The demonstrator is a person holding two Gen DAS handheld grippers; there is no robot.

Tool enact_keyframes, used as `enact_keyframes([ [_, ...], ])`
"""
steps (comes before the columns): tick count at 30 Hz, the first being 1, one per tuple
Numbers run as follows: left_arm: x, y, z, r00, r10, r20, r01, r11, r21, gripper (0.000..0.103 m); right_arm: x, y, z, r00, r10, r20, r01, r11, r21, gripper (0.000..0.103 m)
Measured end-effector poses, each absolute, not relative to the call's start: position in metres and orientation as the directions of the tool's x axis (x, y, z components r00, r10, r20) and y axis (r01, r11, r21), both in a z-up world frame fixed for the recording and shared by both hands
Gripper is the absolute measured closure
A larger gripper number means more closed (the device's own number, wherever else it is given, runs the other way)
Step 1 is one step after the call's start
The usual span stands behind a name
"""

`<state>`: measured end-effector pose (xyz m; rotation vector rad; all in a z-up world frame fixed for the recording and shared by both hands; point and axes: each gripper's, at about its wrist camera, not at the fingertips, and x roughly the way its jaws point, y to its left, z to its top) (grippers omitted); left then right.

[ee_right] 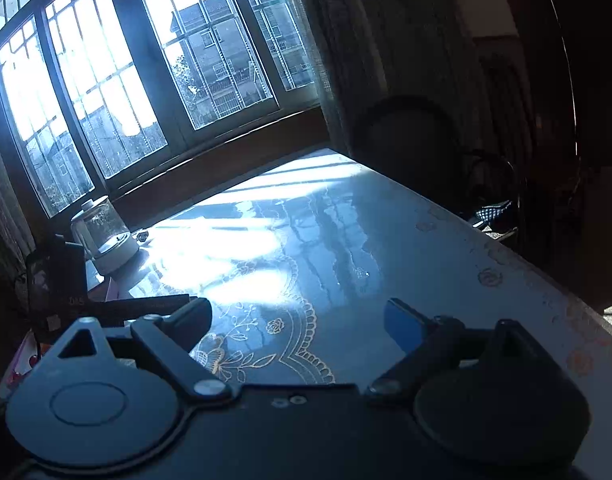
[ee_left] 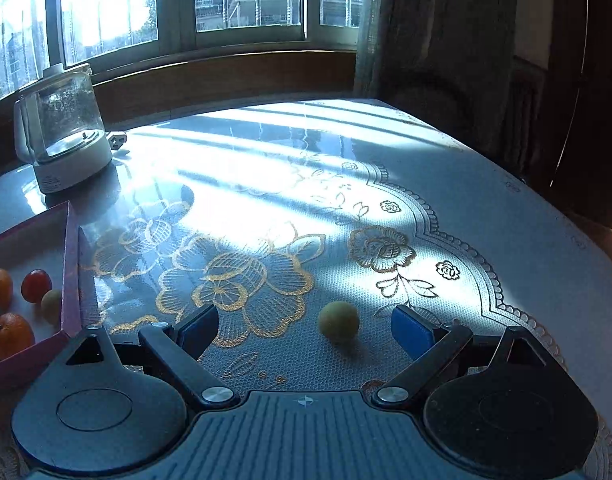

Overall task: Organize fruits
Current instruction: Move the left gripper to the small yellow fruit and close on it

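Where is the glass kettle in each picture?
Left wrist view: the glass kettle stands far left on the table, near the window, behind the red box.
Right wrist view: the same kettle is smaller, at middle left, near the window.
Shared landmark: the flower-patterned tablecloth lies in front of both grippers.

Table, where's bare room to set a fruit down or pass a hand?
Free: the sunlit cloth between the kettle and the far table edge. Also right of the loose green fruit. Crowded: the red tray at left, already holding several fruits.
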<state>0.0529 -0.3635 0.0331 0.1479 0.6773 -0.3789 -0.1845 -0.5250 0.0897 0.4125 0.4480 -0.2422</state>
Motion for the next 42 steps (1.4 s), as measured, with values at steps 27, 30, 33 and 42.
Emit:
enact_keyframes([
  [27,0.07,-0.375,0.016,0.736,-0.268,-0.622,0.361,0.932,0.025,0.032,-0.185,-0.549,0.072,0.876,-0.126,-0.465,0.327,0.865,0.381,0.01],
  [30,0.068,-0.375,0.016,0.734,-0.269,-0.624,0.363,0.931,0.026,0.032,-0.185,-0.549,0.072,0.878,-0.127,-0.462,0.326,0.865,0.382,0.01],
  [33,0.065,-0.375,0.016,0.736,-0.276,-0.618,0.372,0.928,0.028,0.038,-0.184,-0.548,0.073,0.879,-0.127,-0.459,0.323,0.867,0.379,0.01],
  [42,0.06,-0.373,0.018,0.736,-0.299,-0.607,0.387,0.922,0.016,0.066,-0.184,-0.548,0.075,0.877,-0.137,-0.46,0.332,0.866,0.375,0.01],
])
